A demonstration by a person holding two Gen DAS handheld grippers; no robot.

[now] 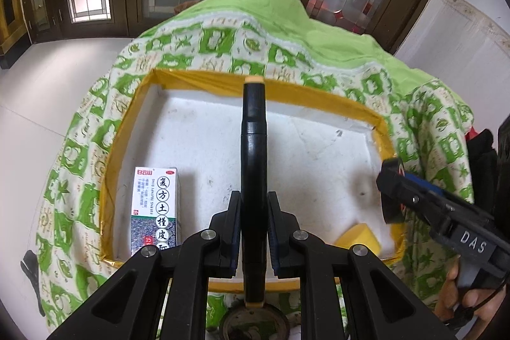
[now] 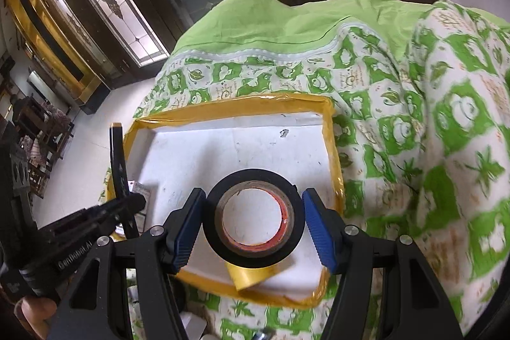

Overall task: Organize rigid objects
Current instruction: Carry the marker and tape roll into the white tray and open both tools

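Clamped between the pads of the left gripper (image 1: 254,225), a black marker (image 1: 253,168) with tan end caps points straight ahead over the white tray (image 1: 204,129), its far tip reaching above the tray's back rim. Across from it, the right gripper (image 2: 253,223) has its blue pads set at either side of a roll of black tape (image 2: 253,219), apparently pinching it and holding it above the tray's near right corner. To finish this step well, I would lower each item until it is just above the white floor before parting the jaws, laying the marker flat and lengthwise in the bare middle strip so it cannot roll far, and setting the tape down on its flat side. Inside the tray, a medicine box (image 1: 156,209) lies along the left wall, and a yellow wedge-shaped piece (image 1: 358,236) sits in the near right corner, directly under the tape, so the tape wants to shift a little inward. Yellow-taped walls ring the tray, low but enough to catch a tilted fingertip. Green patterned cloth (image 2: 414,123) spreads beyond on every side, and the two grippers are near each other, so they should descend one at a time.
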